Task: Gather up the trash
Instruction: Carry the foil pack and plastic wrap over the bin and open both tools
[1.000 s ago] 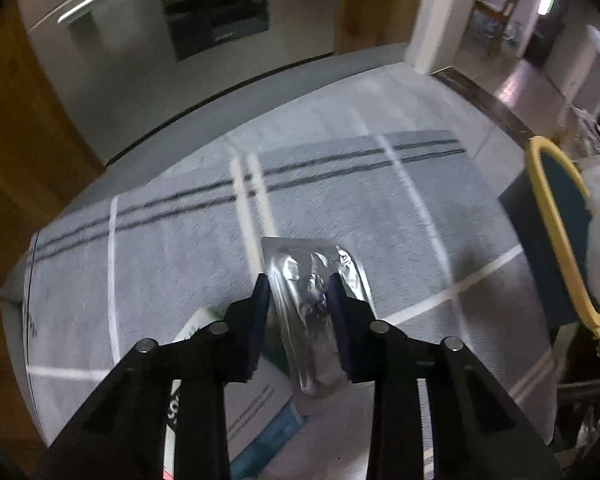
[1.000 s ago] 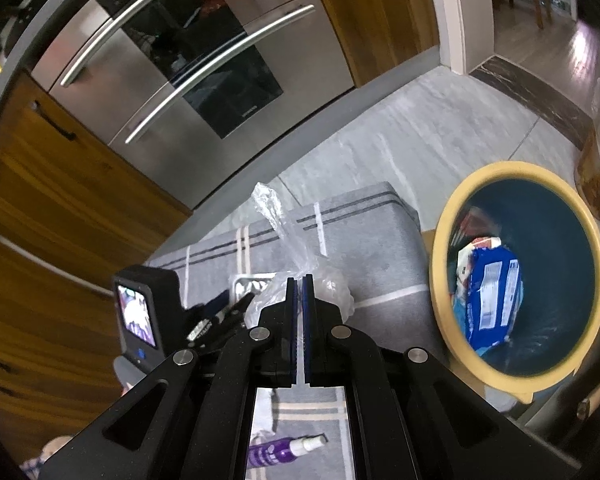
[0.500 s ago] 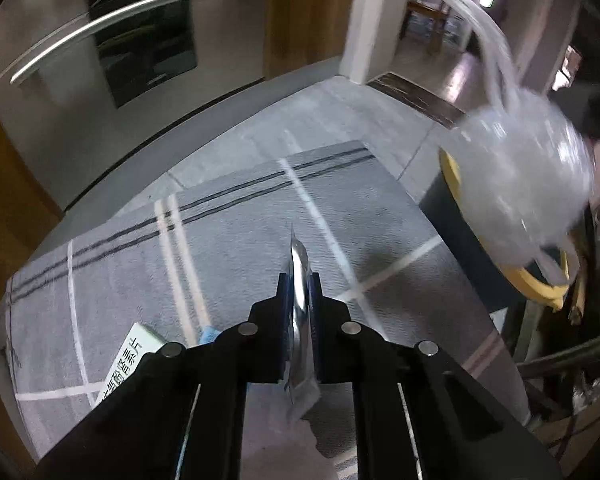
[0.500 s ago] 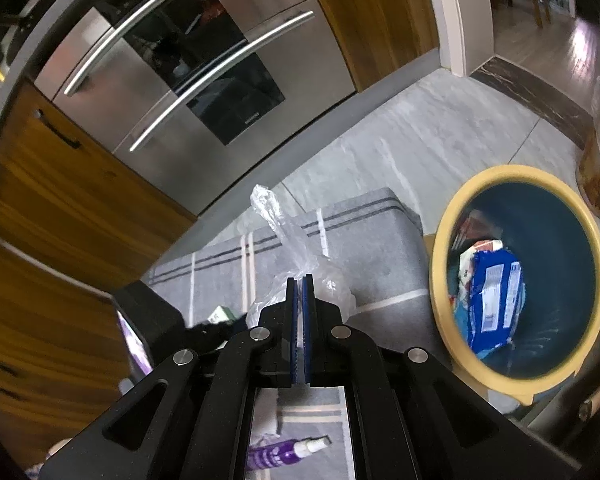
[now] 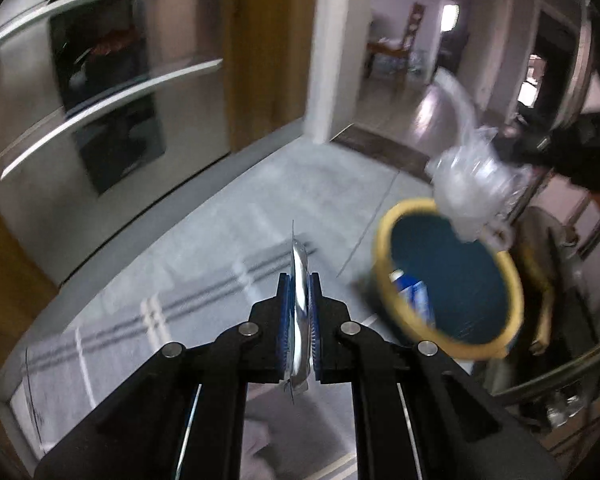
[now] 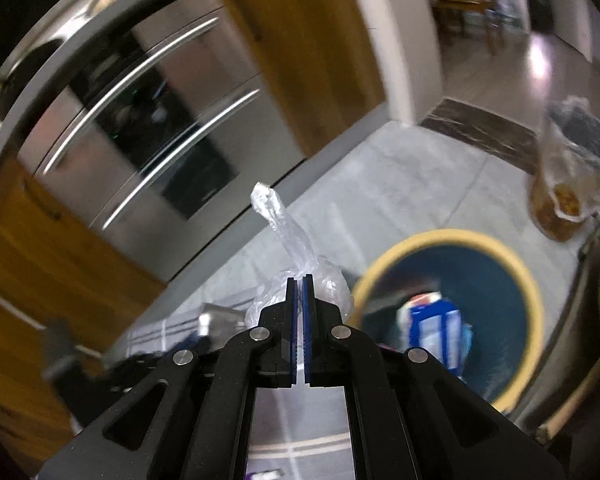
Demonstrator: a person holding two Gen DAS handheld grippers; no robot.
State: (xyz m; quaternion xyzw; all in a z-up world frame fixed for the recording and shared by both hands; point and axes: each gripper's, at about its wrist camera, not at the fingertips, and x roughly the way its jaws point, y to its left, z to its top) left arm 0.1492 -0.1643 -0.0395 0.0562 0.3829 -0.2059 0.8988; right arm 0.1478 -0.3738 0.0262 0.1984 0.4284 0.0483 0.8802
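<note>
In the left wrist view we see our left gripper (image 5: pixel 299 280) at the lower centre of the frame, its fingers (image 5: pixel 285 312) pressed onto a silvery foil wrapper (image 5: pixel 299 264) that stands edge-on between the blue pads and sticks out above and below them. To the right of the fingers sits the blue trash bin (image 5: pixel 384 236) with a yellow rim, a blue-and-white package (image 5: pixel 410 292) lying inside it. Over the bin's upper right rim hangs a crumpled clear plastic bag (image 5: pixel 474 188), blurred.

In the right wrist view our right gripper (image 6: pixel 300 284) holds that same clear plastic bag (image 6: pixel 296 248): the fingers (image 6: pixel 309 320) are closed on its twisted neck, a tail of plastic rising above the tips and the bunched body bulging behind them. The trash bin (image 6: pixel 512 256) lies at the lower right, just beside the fingers, with the blue-and-white package (image 6: pixel 432 328) within it.

A striped grey rug (image 5: pixel 112 340) covers the floor at the lower left of the left view. A steel refrigerator (image 6: pixel 148 128) fills the upper left of the right view, and a bag of brownish contents (image 6: pixel 560 200) rests at the right edge.
</note>
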